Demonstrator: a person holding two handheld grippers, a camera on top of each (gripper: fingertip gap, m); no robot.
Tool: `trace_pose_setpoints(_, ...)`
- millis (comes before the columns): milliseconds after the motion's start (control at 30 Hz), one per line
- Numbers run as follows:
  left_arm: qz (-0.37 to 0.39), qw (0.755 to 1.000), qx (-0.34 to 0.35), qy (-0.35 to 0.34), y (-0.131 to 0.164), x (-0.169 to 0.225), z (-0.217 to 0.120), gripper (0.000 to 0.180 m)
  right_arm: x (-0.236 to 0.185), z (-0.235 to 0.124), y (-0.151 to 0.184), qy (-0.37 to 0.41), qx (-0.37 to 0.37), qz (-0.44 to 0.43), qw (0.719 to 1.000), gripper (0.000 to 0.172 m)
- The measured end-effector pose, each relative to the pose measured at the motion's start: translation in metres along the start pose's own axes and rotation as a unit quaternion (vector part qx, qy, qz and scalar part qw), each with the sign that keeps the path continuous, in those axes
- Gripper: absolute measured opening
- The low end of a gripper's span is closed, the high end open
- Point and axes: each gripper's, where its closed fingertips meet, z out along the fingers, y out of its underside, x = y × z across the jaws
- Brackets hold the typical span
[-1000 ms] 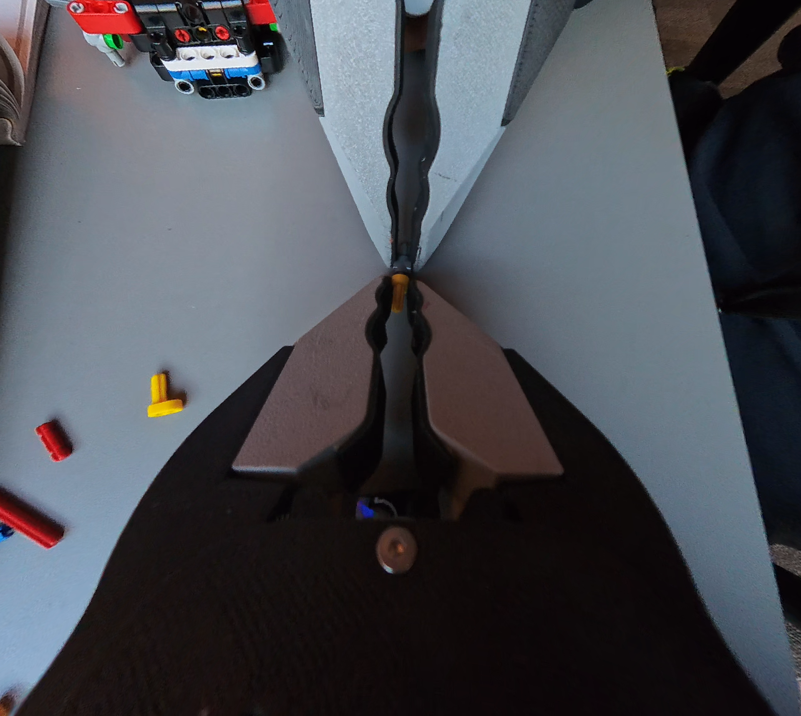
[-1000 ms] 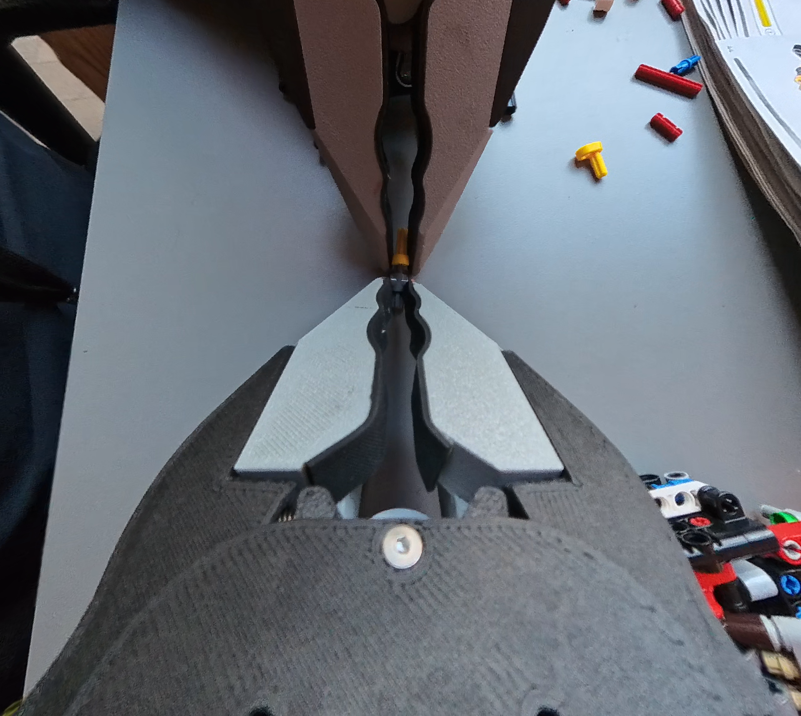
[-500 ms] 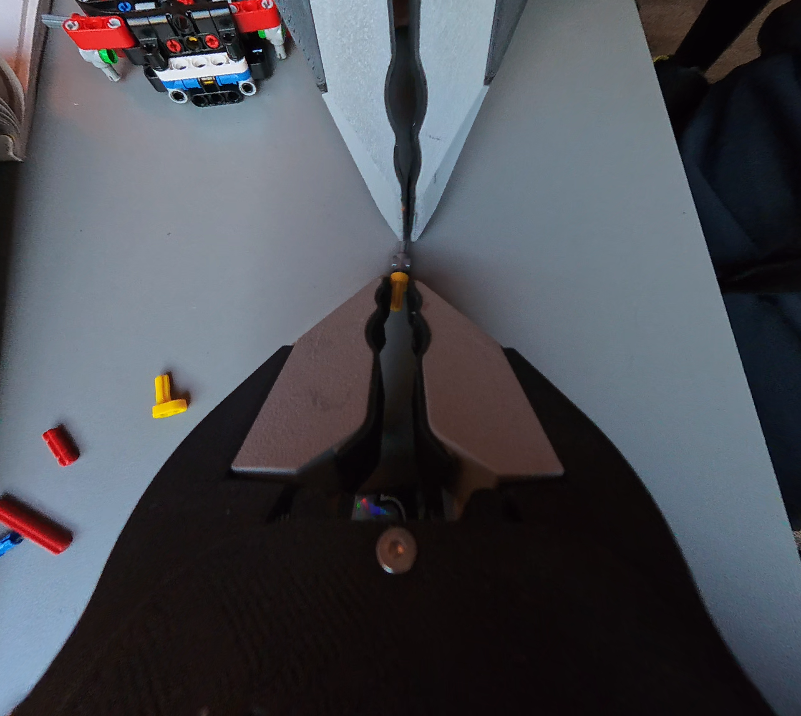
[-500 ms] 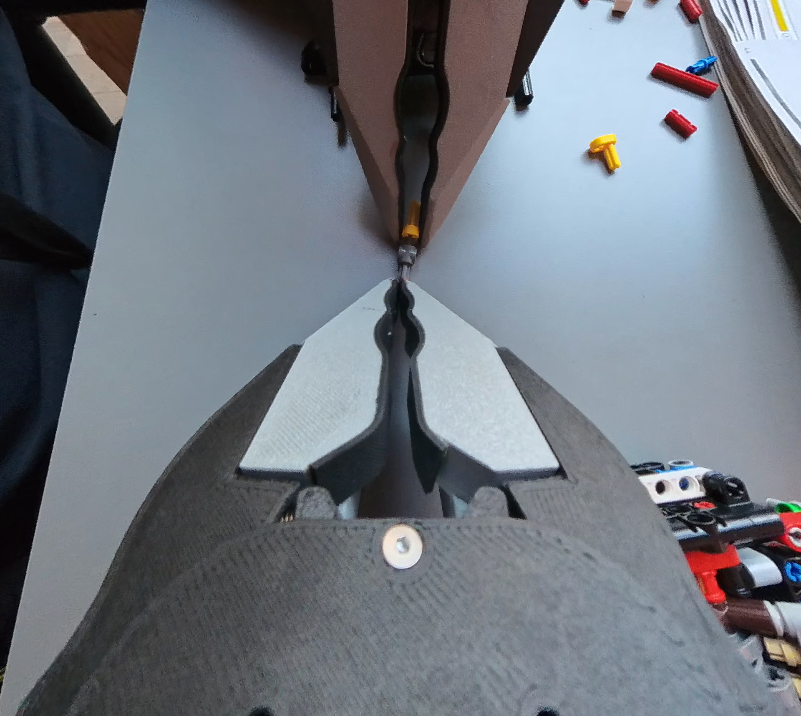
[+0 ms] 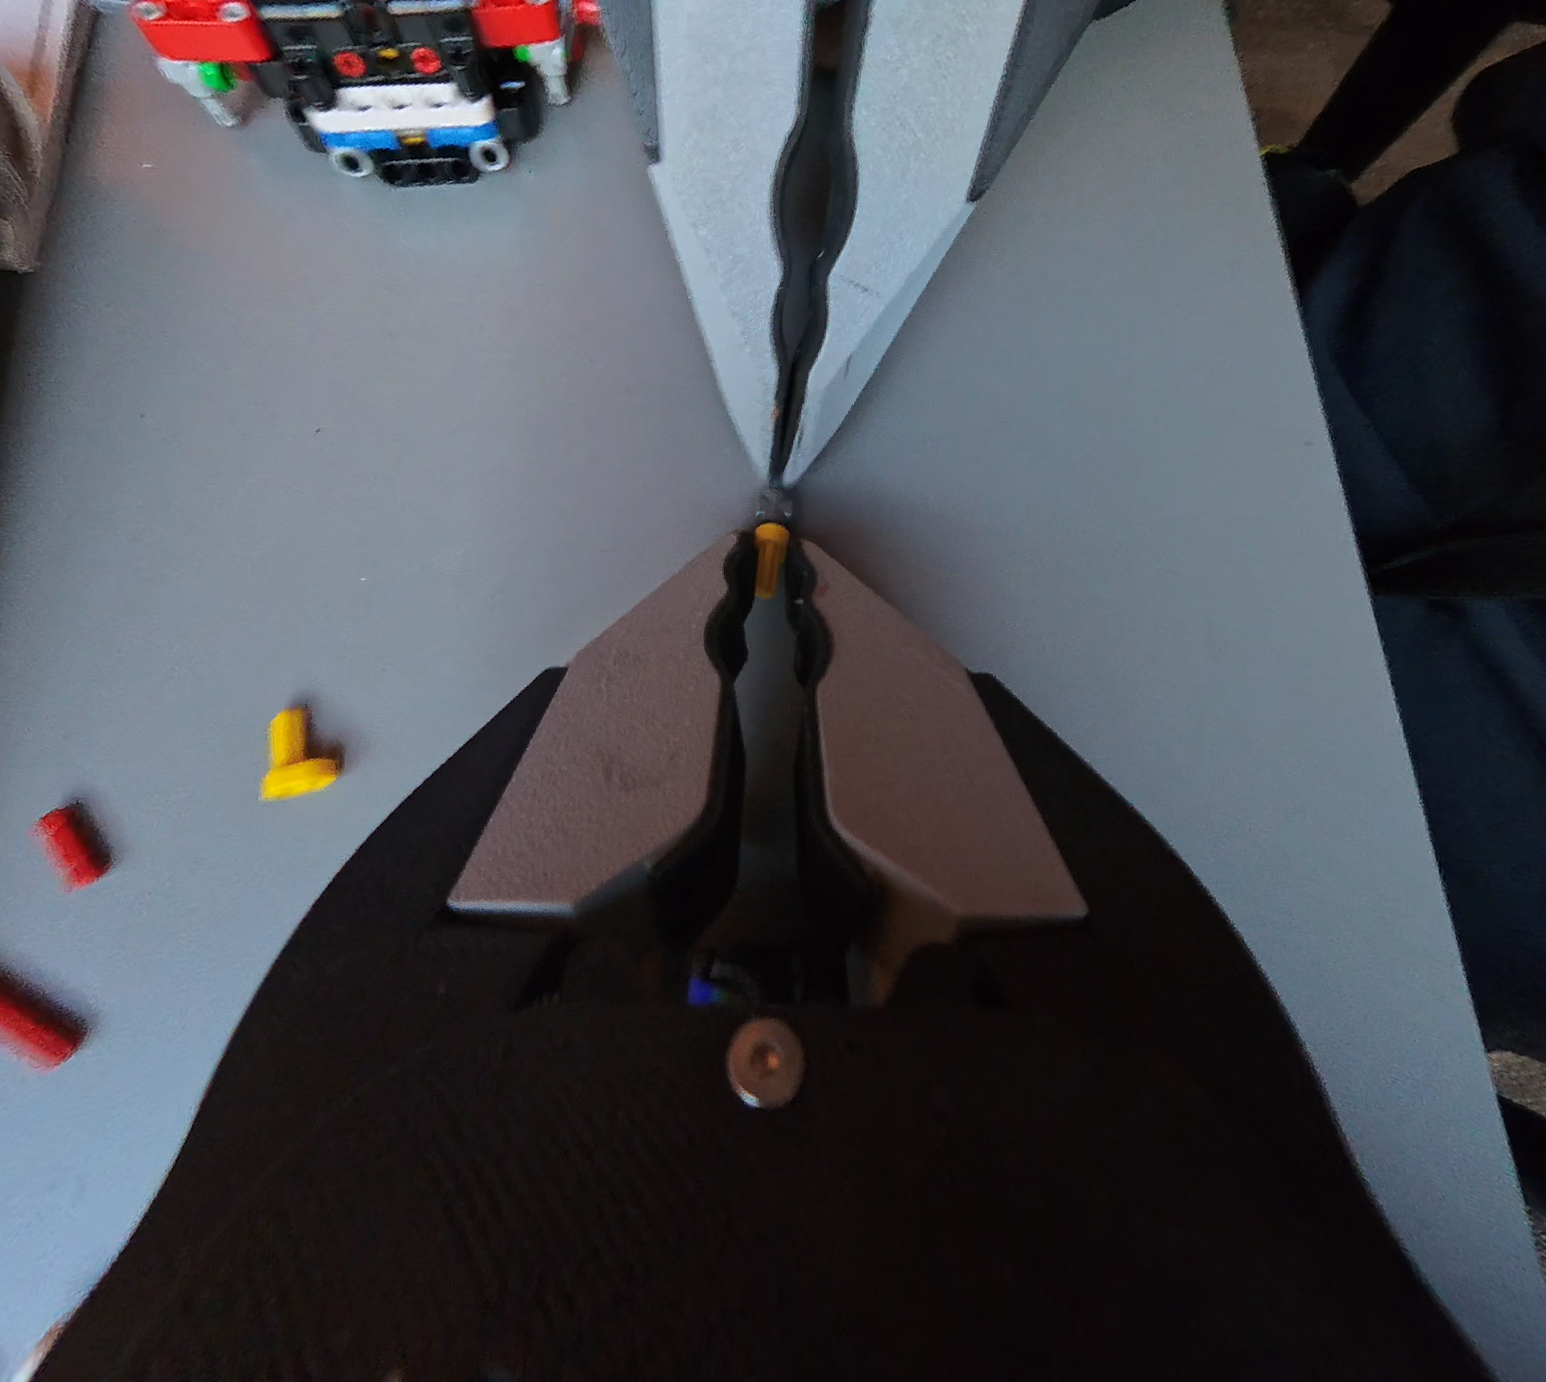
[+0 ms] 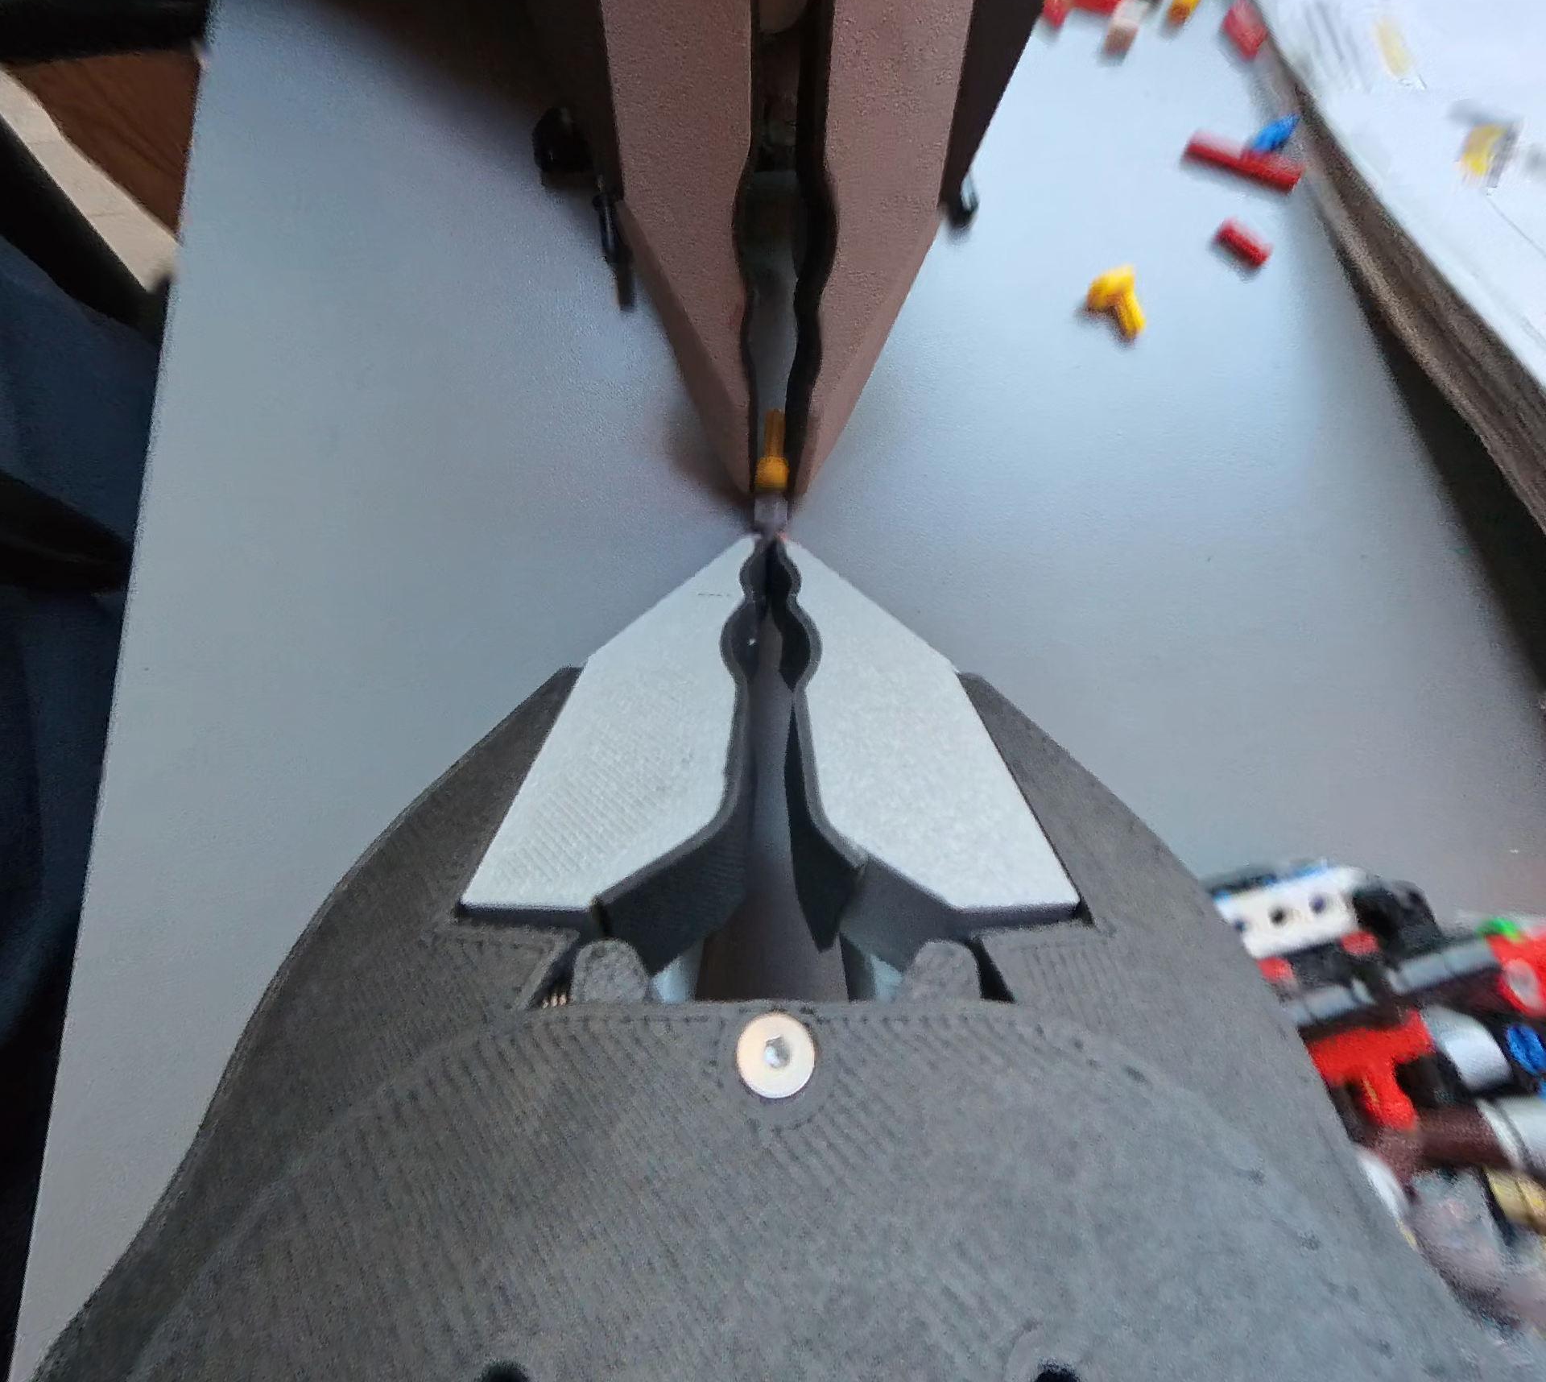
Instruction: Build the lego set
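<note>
Tip to tip over the grey table point(image 5: 418, 421): the left gripper point(image 5: 770, 559), brown-fingered, is clamped on a small yellow pin point(image 5: 768, 555) with a grey piece point(image 5: 774, 503) on its front end. The right gripper point(image 6: 768, 555), grey-fingered, has its tips pressed together, nosing at that grey piece. A brick-built model point(image 5: 376, 53) sits beside the right gripper; loose yellow point(image 5: 293, 756) and red point(image 5: 74, 842) pins lie beside the left one.

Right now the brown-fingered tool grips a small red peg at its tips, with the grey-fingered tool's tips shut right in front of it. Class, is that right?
One thing is wrong: the peg is yellow, not red. The left wrist view shows it pinched at the tips of the brown-fingered tool, and the grey-fingered tool does sit shut right in front.
</note>
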Motion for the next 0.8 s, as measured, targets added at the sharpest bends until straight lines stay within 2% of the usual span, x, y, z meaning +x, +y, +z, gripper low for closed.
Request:
trace_pose_setpoints(67,0.012,1.0,0.001,0.02,-0.003,0.01,0.006,0.005,-0.002,0.003,-0.006,-0.007,0.014,-0.002,1.0,0.0)
trace_pose_setpoints(233,0.014,1.0,-0.001,0.008,-0.006,0.008,0.008,0.005,0.0,0.0,-0.004,-0.023,0.009,0.011,1.0,0.0)
trace_pose_setpoints(333,0.038,0.999,-0.001,-0.006,-0.007,0.008,0.009,0.005,-0.002,-0.009,-0.01,-0.045,0.044,0.018,0.998,0.0)
trace_pose_setpoints(433,0.027,1.0,0.0,-0.007,-0.006,0.007,0.007,0.005,-0.004,-0.014,0.001,-0.049,0.025,0.021,0.998,0.0)
trace_pose_setpoints(533,0.018,1.0,0.001,-0.011,-0.005,0.004,0.006,0.005,-0.007,-0.013,0.014,-0.027,-0.009,0.001,1.0,0.0)
trace_pose_setpoints(633,0.015,1.0,0.001,-0.01,-0.005,0.004,0.006,0.005,-0.005,-0.01,0.013,0.006,-0.012,-0.022,1.0,0.0)
trace_pose_setpoints(800,0.008,1.0,0.002,-0.008,-0.005,0.004,0.006,0.005,-0.005,-0.009,0.013,0.011,-0.012,-0.022,1.0,0.0)
